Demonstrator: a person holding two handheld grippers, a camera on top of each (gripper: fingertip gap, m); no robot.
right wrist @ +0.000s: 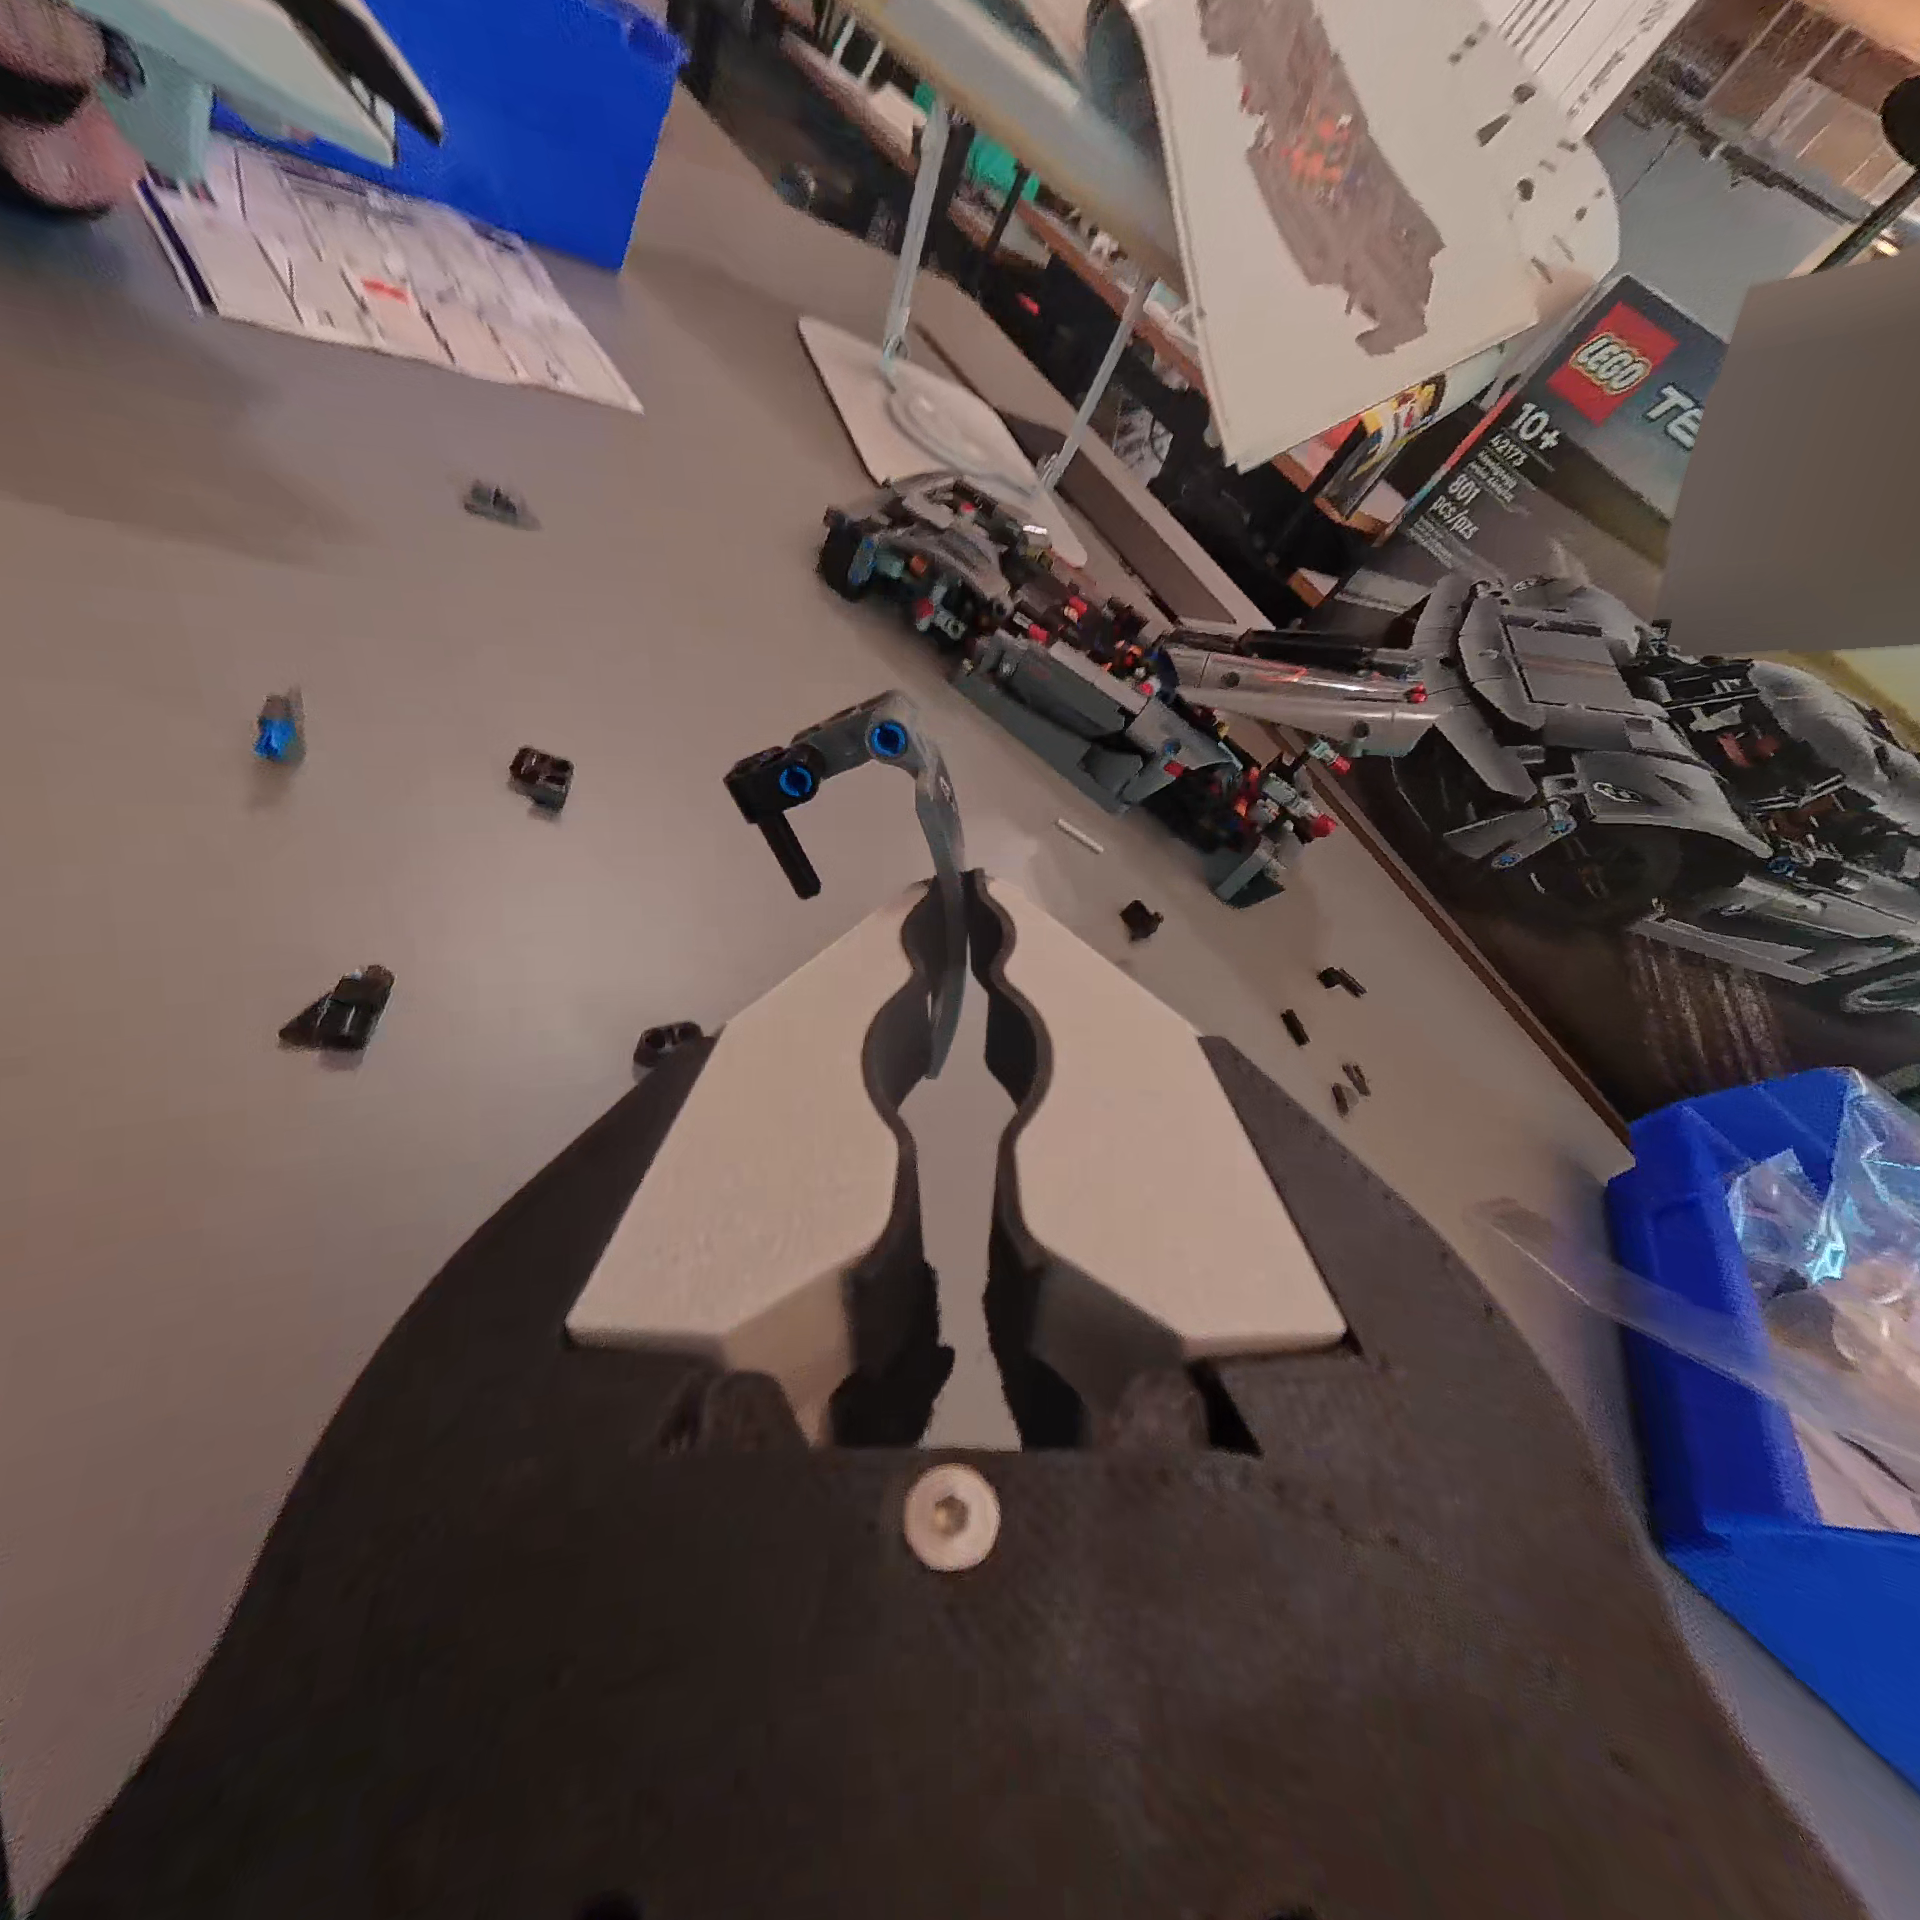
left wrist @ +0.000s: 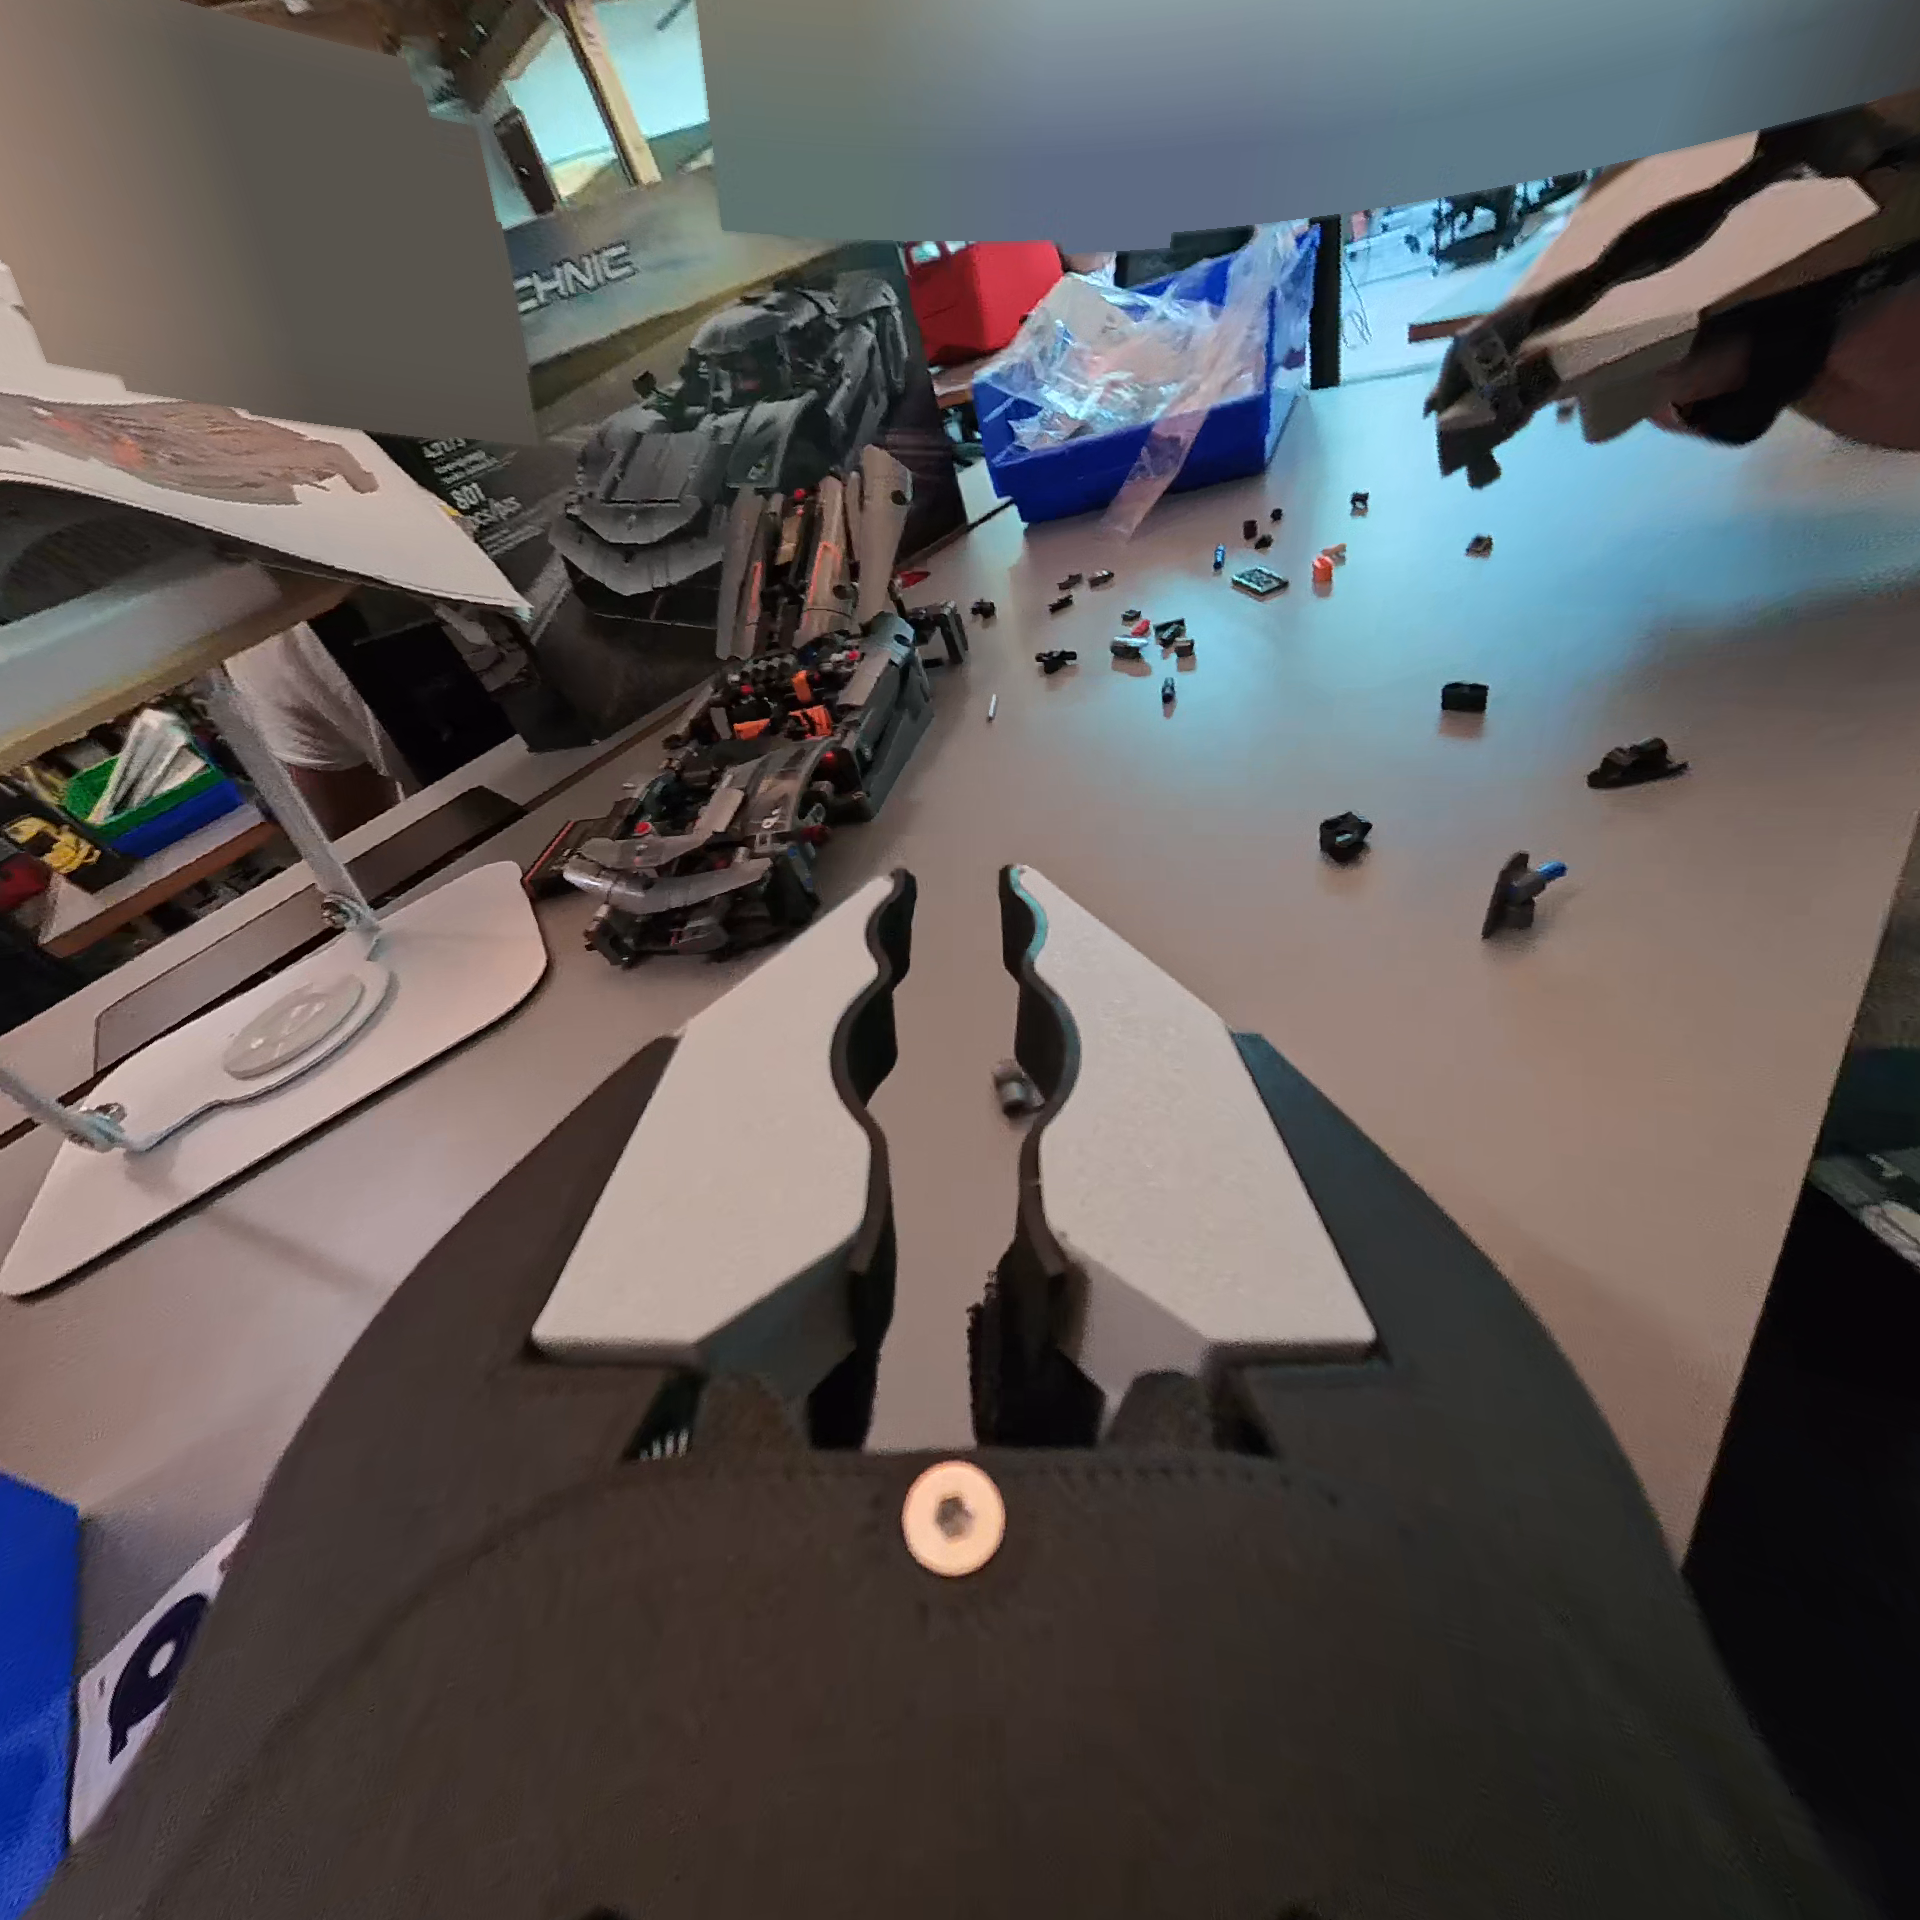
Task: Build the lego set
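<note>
A partly built dark grey Lego car (left wrist: 748, 790) with orange bits lies on the grey table, just ahead and left of my left gripper (left wrist: 956, 894). The left gripper is open and empty, low over the table, with a small grey piece (left wrist: 1013, 1091) on the table between its fingers. My right gripper (right wrist: 951, 894) is shut on a curved grey sub-assembly (right wrist: 935, 821) with blue pins and a black connector (right wrist: 774, 795), held above the table. It shows far off in the left wrist view (left wrist: 1496, 384). The car also shows in the right wrist view (right wrist: 1049, 665).
Loose small pieces (left wrist: 1153, 634) lie scattered over the table (left wrist: 1247, 987). A blue bin with clear plastic bags (left wrist: 1143, 395) stands at the back. The set's box (left wrist: 727, 447) stands behind the car. An instruction booklet on a metal stand (left wrist: 260, 997) is at left. A printed sheet (right wrist: 384, 281) lies flat. About 25 cm separates my left fingertips from my right.
</note>
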